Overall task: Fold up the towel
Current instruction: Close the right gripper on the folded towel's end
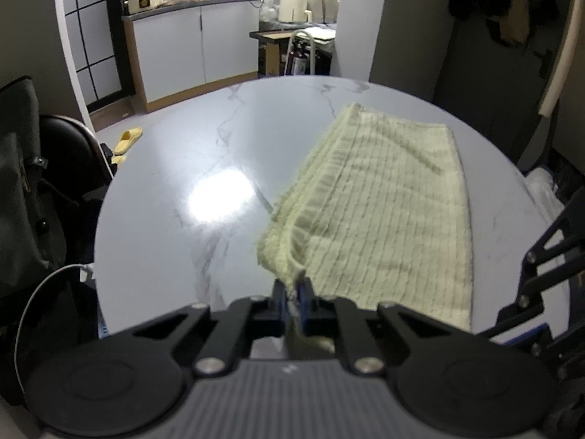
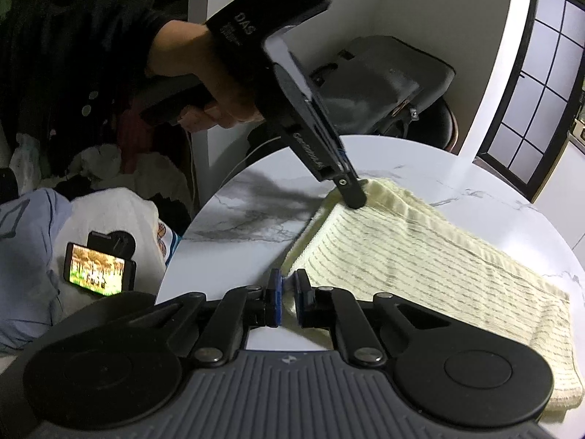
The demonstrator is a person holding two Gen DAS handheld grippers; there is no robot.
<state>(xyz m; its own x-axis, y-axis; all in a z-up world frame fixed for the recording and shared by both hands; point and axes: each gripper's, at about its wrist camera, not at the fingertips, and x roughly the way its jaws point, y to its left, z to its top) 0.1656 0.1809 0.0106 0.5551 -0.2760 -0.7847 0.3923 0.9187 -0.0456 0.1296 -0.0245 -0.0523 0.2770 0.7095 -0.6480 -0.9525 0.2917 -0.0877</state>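
The pale yellow ribbed towel [image 1: 384,212] lies on the round, white marble-patterned table [image 1: 175,190], already doubled over, with stacked edges showing along its left side in the left wrist view.

The left tongs [image 1: 294,294] are drawn in narrow, their blue pads [image 1: 302,292] pinching the towel's near corner; a bit of the cloth runs down between them toward the tool's body. That corner is lifted slightly off the table, and the fabric ridges up from it. In the right wrist view the same tool comes down at a slant from a bare hand [image 2: 204,69], with its tip at the towel's raised far corner [image 2: 369,186].

The right tongs [image 2: 287,294] stand close together too, at the towel's edge nearest them. Cloth shows in the slim gap between the pads, though I can't tell whether they are actually biting on it or only sitting against it.

Off the table to the left of that view, a phone [image 2: 98,269] with a lit screen rests on a heap of white and blue cloth [image 2: 109,212]. A yellow slipper [image 1: 128,139] lies on the floor beyond the table.
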